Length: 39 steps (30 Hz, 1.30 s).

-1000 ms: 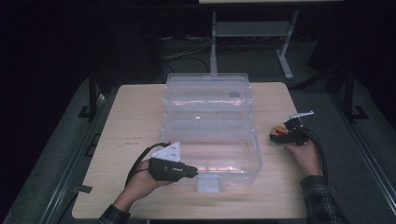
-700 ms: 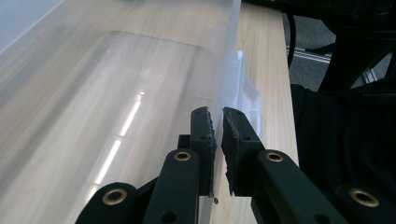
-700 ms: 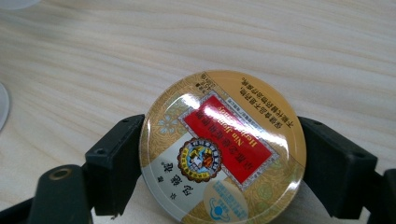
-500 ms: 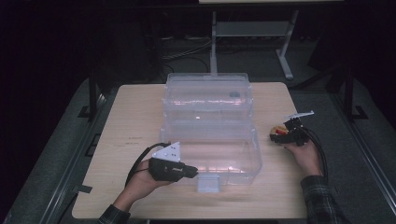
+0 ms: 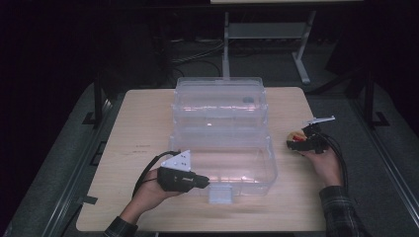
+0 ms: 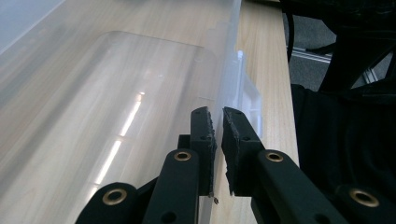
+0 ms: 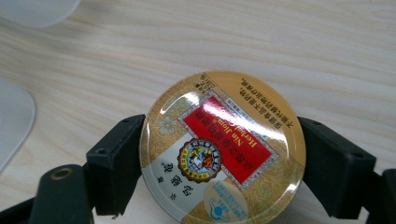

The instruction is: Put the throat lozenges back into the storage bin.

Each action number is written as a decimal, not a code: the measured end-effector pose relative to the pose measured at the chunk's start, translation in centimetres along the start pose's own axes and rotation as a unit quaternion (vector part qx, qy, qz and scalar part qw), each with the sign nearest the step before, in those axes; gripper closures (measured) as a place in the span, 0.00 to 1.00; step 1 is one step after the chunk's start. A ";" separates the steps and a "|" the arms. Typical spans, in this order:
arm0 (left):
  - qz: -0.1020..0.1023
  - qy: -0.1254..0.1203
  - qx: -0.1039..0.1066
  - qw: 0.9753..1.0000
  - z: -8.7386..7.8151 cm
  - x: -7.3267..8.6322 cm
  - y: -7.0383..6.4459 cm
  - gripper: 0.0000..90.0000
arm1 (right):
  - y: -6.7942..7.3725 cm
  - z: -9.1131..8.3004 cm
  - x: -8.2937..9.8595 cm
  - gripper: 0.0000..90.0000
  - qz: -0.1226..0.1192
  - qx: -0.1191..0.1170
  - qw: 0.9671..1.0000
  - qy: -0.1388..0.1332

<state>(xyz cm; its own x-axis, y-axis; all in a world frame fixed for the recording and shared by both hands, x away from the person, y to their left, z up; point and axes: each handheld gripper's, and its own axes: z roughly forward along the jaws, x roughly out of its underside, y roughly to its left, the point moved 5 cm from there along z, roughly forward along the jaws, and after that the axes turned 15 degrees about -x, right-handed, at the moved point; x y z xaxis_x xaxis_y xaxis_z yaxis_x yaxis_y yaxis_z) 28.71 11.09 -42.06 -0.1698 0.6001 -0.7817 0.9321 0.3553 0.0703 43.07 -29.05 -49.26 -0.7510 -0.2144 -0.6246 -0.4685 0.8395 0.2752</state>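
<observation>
The right gripper (image 7: 219, 154) clamps the round tin (image 7: 223, 148) across its slick, rigid, probably light rim, while the left gripper (image 6: 218, 122) pinches the clear box (image 5: 222, 148) wall.

Your table (image 5: 138, 128) has a light wood-grain top with rounded corners, on a dark frame showing at both sides. Around you the floor (image 5: 59, 187) is grey carpet; beyond the far edge it falls into near darkness. A pale metal stand (image 5: 267, 32) sits back there, cables (image 5: 197, 52) coiled at its foot. Light lands mostly on the tabletop.
</observation>
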 end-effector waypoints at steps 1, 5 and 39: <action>0.000 0.000 0.000 1.000 0.0 0.0 0.0 0.92 | 0.1 -0.2 0.0 0.22 0.003 0.001 1.000 0.000; 0.000 0.001 0.000 1.000 0.0 0.0 0.1 0.92 | 0.4 -1.0 -0.1 0.22 0.002 0.001 1.000 -0.004; 0.001 0.002 0.000 1.000 0.0 0.0 0.1 0.92 | 3.4 -5.3 0.3 0.22 -0.013 -0.034 0.999 -0.013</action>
<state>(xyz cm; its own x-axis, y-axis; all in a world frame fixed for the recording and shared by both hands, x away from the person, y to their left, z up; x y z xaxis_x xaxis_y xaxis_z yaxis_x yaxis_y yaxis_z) 28.76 11.13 -42.06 -0.1692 0.6029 -0.7797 0.9327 0.3536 0.0710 38.75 -28.88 -44.59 -0.7253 -0.2221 -0.6516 -0.5193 0.7979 0.3062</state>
